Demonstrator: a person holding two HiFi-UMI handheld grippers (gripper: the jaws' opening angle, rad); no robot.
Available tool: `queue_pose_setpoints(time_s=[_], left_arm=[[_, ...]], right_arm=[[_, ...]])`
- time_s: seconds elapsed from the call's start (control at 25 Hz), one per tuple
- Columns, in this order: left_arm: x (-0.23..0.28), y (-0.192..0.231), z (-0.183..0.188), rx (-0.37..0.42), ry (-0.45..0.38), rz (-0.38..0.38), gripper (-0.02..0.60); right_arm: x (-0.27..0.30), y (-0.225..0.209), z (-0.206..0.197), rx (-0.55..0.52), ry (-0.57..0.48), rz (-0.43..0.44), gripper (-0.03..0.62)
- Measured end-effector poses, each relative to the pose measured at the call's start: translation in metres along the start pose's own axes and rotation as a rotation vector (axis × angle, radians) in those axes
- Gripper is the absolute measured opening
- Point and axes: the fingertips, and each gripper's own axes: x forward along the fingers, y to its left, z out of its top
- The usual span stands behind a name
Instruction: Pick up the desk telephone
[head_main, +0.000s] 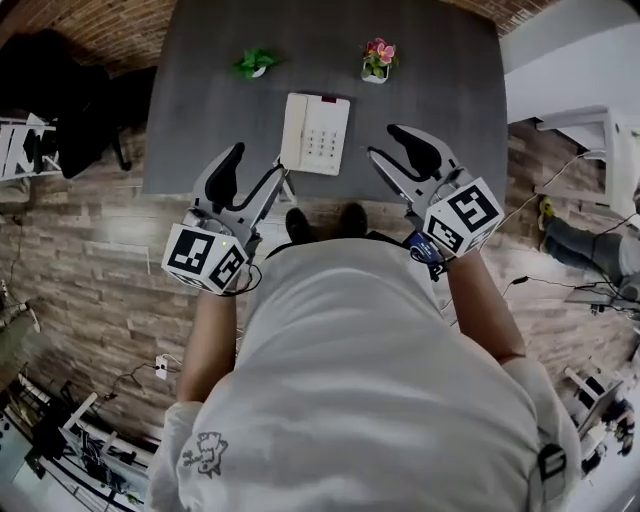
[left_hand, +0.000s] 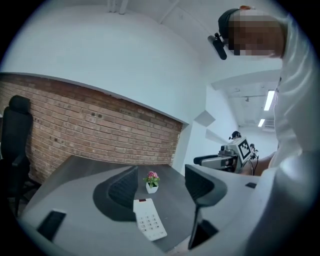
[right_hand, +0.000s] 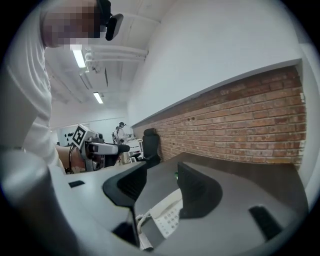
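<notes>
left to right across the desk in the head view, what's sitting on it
green plant → desk telephone → pink flowers in a white pot

A dark grey desk (head_main: 200, 100) stretches ahead of both grippers. On its far side, well beyond the left gripper (head_main: 258, 165), sits a small green plant (head_main: 256, 63) in a white pot. A pot of pink flowers (head_main: 378, 58) stands at the same depth, straight ahead of the right gripper (head_main: 383, 142). In the left gripper view, it shows in the gap between the jaws, far off. A black office chair (head_main: 60, 100) stands out to the left of the left gripper, beside the desk. A brick wall (left_hand: 100, 125) runs behind the desk. Below the grippers lies a wood-plank floor (head_main: 90, 260), with a white socket block (head_main: 161, 367) and its cable on it.
</notes>
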Motion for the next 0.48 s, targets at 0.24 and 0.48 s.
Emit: queue_pose_setpoints(time_s=[0.24, 0.48], left_arm=[[-0.012, 0.035, 0.007, 0.003, -0.007, -0.095, 0.308], [-0.016, 0.044, -0.007, -0.006, 0.032, -0.176, 0.308]], right_arm=[[0.022, 0.021, -0.007, 0.033, 0.008, -0.094, 0.199], [0.03, 0.034, -0.02, 0.053, 0.026, -0.147, 0.199]])
